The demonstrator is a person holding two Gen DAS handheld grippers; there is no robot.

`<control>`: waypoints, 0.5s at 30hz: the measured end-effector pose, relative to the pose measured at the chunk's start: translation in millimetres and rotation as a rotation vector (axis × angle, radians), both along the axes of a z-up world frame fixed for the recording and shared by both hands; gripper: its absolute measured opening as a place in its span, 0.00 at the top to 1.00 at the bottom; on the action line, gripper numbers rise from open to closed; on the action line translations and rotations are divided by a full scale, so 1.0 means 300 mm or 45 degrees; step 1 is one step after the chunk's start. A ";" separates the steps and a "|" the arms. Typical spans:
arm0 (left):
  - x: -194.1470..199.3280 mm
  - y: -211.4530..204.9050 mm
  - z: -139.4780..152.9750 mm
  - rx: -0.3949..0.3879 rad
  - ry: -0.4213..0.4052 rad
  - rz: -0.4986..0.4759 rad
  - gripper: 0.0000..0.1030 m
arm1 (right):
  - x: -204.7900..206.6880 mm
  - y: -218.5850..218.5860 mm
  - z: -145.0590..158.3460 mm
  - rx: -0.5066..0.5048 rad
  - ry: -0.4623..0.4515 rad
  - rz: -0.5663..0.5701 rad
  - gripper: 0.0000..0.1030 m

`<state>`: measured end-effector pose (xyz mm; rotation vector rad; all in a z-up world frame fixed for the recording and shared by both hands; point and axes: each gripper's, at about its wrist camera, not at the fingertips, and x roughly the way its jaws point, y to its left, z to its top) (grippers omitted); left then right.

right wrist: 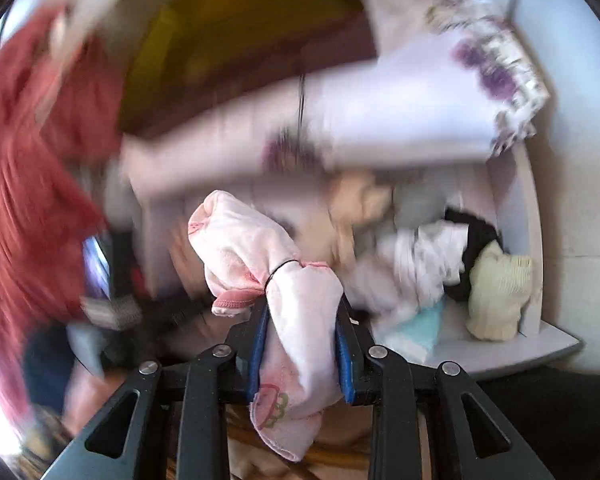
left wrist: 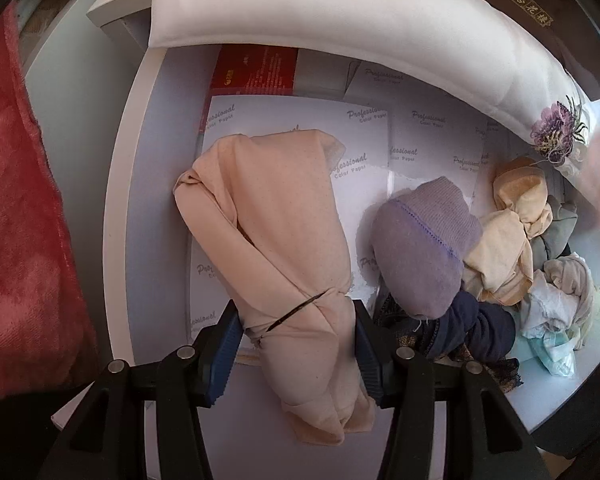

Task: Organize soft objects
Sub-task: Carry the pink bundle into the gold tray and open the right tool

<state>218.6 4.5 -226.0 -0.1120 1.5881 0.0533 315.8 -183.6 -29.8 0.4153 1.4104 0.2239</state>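
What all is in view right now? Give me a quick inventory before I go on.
peach bundle: 1, peach, band-tied, in left gripper over shelf
pink towel bundle: 1, pale pink, band-tied, in right gripper
lilac sock: 1, purple, on pile
clothes pile: 1, mixed colours, shelf's right
white pillow: 1, white with purple flower, above shelf
red blanket: 1, left
paper sheets: several, white, lining shelf
left gripper: shut on bundle
right gripper: shut on towel

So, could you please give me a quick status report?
Left tool shut on peach tied cloth bundle. Right tool shut on pink tied towel bundle. Loose cloth pile crowds the drawer.
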 end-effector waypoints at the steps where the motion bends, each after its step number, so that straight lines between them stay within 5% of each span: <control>1: 0.001 -0.001 0.001 -0.001 0.000 -0.002 0.48 | 0.026 -0.011 0.034 0.013 -0.036 -0.042 0.71; 7: -0.002 -0.001 -0.004 -0.002 -0.002 -0.011 0.48 | 0.192 -0.053 0.161 0.100 -0.203 -0.294 0.70; 15: -0.003 0.003 -0.002 0.000 -0.002 -0.009 0.48 | 0.434 -0.049 0.135 0.089 -0.270 -0.567 0.70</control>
